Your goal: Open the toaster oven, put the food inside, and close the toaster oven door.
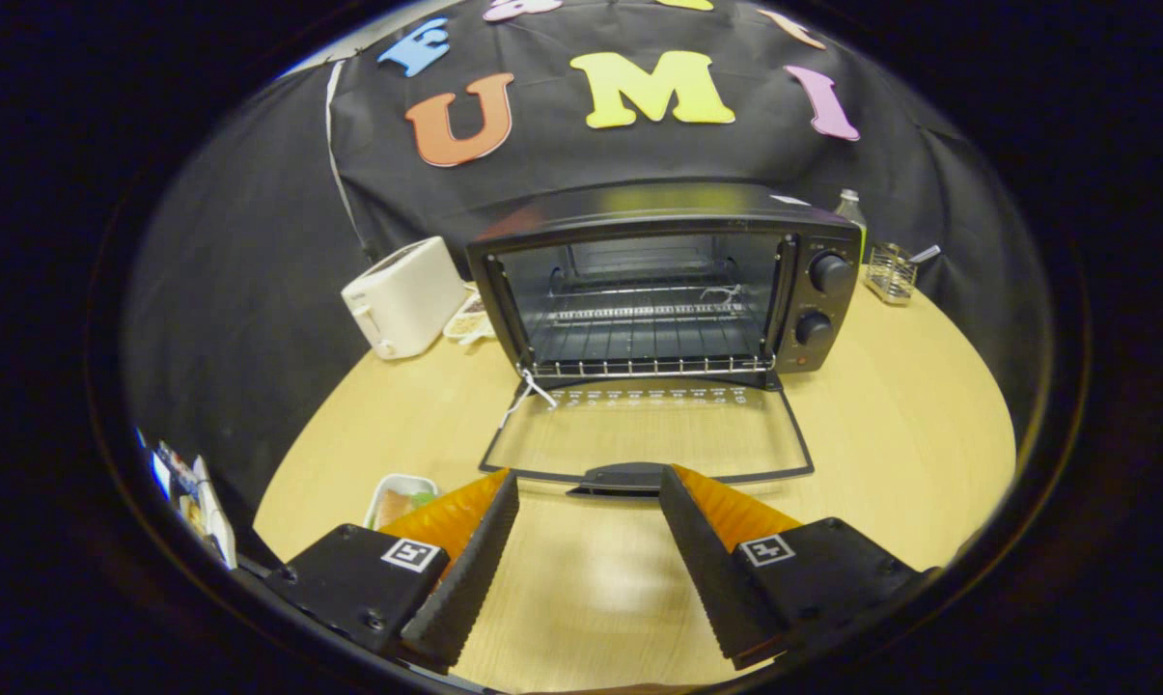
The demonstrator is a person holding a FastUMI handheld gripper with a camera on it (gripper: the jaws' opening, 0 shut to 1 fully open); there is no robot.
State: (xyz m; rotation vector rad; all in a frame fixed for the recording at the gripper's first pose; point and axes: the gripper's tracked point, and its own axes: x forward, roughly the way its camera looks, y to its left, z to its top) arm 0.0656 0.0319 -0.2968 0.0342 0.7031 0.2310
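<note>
Risk lies mainly with the lowered toaster oven door, whose handle sits just ahead of the hand-held gripper and could be knocked when the food tray, lying near-left beside the left finger, is fetched. The fingers are held wide apart with nothing gripped. A pale wooden table is backed by black cloth, a white toaster standing far-left.

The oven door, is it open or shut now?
Open. The door lies flat on the table before the oven, baring the empty rack. The gripper is open, just short of the handle.
</note>
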